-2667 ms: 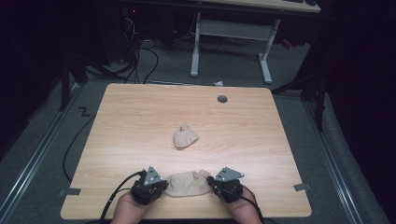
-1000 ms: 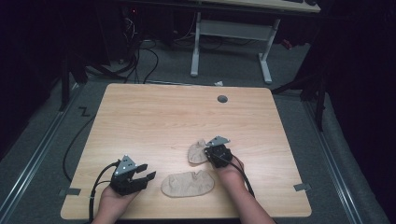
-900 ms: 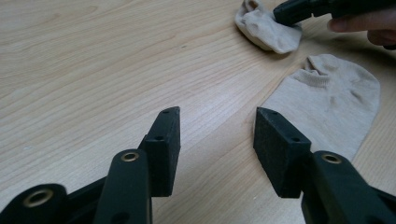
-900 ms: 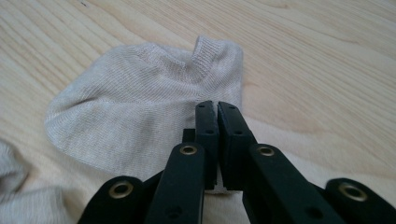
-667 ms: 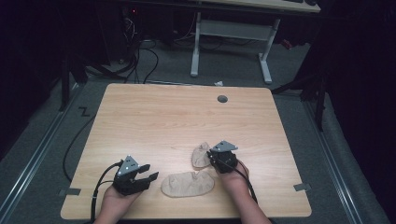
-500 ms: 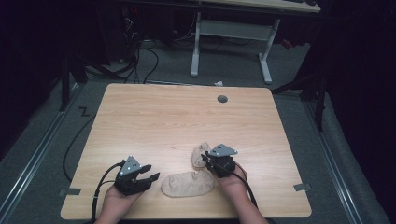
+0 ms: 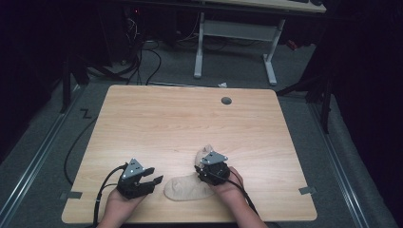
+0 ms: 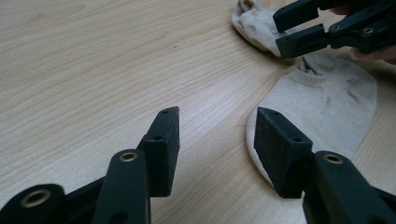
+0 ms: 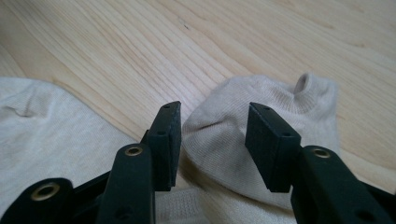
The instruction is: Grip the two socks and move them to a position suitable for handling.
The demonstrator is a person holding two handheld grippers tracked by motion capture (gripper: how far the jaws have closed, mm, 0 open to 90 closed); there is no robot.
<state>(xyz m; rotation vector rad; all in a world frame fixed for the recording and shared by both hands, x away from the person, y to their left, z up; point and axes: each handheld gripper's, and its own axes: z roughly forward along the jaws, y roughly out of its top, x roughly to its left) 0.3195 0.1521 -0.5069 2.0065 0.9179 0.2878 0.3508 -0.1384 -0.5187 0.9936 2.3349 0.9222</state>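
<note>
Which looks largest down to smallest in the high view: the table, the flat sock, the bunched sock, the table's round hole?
1. table
2. flat sock
3. bunched sock, partly hidden behind the right gripper, so its rank is less certain
4. round hole

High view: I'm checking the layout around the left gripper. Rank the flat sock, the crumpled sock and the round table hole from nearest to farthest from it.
From the left gripper:
1. Flat sock, just to its right near the front edge.
2. Crumpled sock, farther right, by the right gripper.
3. Round table hole, at the far edge.

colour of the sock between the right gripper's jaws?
Plain beige, fine ribbed knit, no pattern: the sock shows best in the right gripper view.
</note>
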